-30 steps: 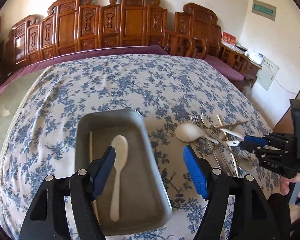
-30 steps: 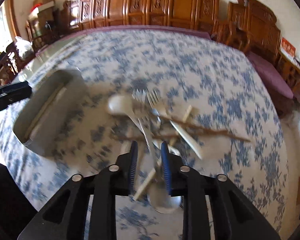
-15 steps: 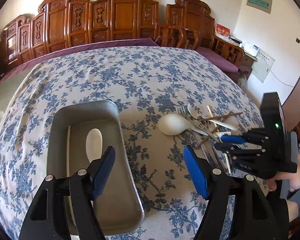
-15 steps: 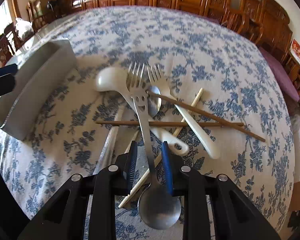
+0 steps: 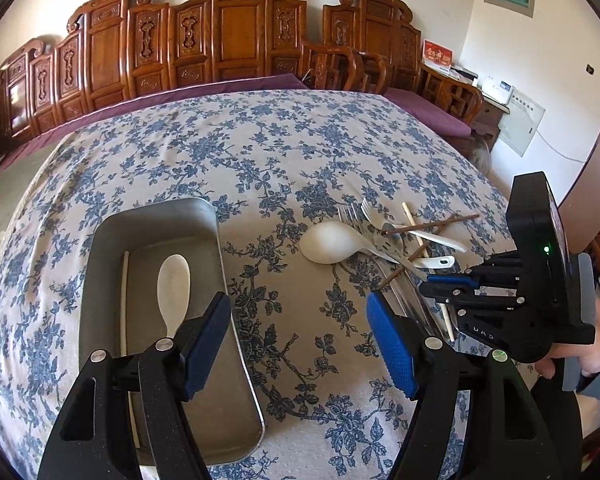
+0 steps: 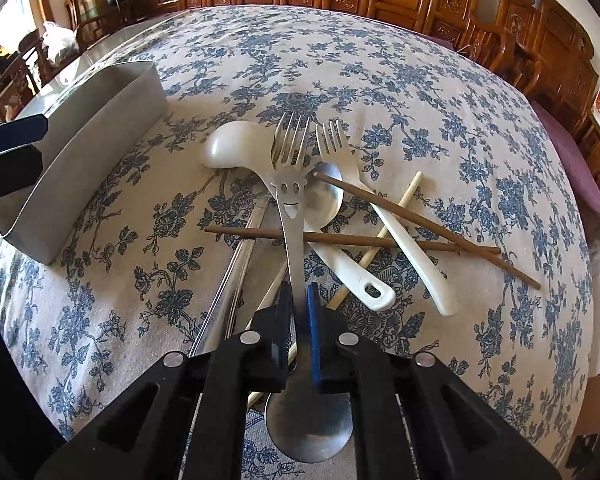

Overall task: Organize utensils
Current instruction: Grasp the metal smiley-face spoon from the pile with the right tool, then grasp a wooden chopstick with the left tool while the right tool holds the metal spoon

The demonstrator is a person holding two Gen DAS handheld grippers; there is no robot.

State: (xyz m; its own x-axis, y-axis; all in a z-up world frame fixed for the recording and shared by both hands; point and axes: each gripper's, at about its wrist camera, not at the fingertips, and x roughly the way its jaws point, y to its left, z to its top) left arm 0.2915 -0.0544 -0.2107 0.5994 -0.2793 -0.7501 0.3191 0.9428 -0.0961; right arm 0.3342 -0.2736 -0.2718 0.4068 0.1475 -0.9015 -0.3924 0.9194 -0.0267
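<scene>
A pile of utensils lies on the floral tablecloth. My right gripper is shut on the handle of a steel fork with a smiley face, which has a spoon bowl at its near end. Under and around it lie a white ladle, a white fork, brown chopsticks, a pale chopstick and long steel utensils. A grey metal tray at the left holds a white spoon and a white chopstick. My left gripper is open and empty above the tray's right edge.
Carved wooden chairs line the far side of the table. The table's right edge drops off close to the pile. The right gripper body shows at the right of the left wrist view.
My right gripper has come down and forward and closed on the smiley fork's handle. My left gripper has drifted right, from over the tray toward its right edge.
</scene>
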